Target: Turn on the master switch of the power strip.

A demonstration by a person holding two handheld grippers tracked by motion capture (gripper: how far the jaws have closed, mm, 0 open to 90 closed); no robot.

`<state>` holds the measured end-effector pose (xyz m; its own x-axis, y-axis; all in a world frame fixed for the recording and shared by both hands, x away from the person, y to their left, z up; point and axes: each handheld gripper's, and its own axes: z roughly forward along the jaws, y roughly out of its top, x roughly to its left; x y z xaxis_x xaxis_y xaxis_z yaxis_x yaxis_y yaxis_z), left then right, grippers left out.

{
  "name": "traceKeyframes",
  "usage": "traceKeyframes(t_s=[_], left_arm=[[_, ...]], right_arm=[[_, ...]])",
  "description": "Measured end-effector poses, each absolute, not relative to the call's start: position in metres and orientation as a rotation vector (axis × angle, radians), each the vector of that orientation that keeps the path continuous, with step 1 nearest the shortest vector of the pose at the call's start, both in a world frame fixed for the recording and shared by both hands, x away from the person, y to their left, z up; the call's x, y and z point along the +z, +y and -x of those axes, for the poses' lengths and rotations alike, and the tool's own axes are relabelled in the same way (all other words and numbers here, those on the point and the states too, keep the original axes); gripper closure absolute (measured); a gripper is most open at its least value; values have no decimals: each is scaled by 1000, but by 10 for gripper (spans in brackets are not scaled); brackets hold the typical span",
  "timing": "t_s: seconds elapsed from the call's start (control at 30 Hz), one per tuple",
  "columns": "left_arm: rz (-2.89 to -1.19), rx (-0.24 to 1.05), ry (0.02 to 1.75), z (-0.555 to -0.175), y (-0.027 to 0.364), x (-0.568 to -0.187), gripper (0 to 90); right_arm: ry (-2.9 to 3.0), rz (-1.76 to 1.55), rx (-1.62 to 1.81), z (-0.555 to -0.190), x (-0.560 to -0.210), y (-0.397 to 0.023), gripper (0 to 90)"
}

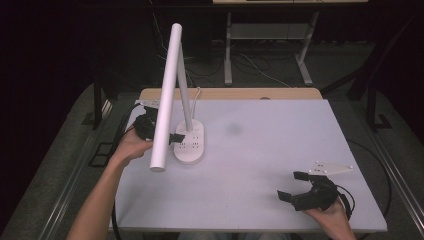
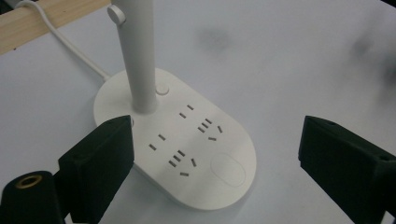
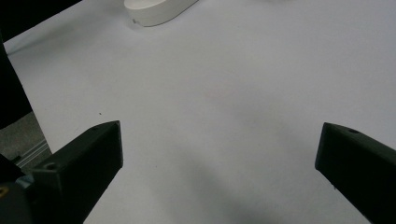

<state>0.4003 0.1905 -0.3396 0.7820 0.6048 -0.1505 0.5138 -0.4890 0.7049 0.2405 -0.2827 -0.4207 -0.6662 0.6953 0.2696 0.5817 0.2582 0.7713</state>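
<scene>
We had the white desk lamp (image 1: 180,100) standing at the far left of the table (image 1: 280,150), and our left gripper (image 2: 215,154) was at its base (image 2: 187,154) with the jaws spread wide, nothing pinched between them. One jaw was just beside the left edge of the base, the other stood apart on the right. Our right gripper (image 1: 296,186) waited at the near right corner, also spread and empty, well apart from the lamp.

We judged the main risk to be the long tube head (image 1: 166,100), which leaned toward us high above the base: a push from our hand could tip or turn the whole lamp. The cable (image 2: 65,44) running off the far edge could also pull the base when it slid.

The base was a smooth oval of matte white plastic, flat, with socket slots and two buttons. The stem (image 2: 137,60) was a round, glossy tube. The table top looked pale and matte, with a wooden strip at the far edge.
</scene>
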Motion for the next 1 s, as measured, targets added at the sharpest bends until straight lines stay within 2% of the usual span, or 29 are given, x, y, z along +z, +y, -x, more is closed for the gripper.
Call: traceKeyframes(t_s=[1.0], left_arm=[[-2145, 172, 940, -445, 197, -354, 274]], right_arm=[[2387, -1217, 1372, -241, -421, -283, 4]])
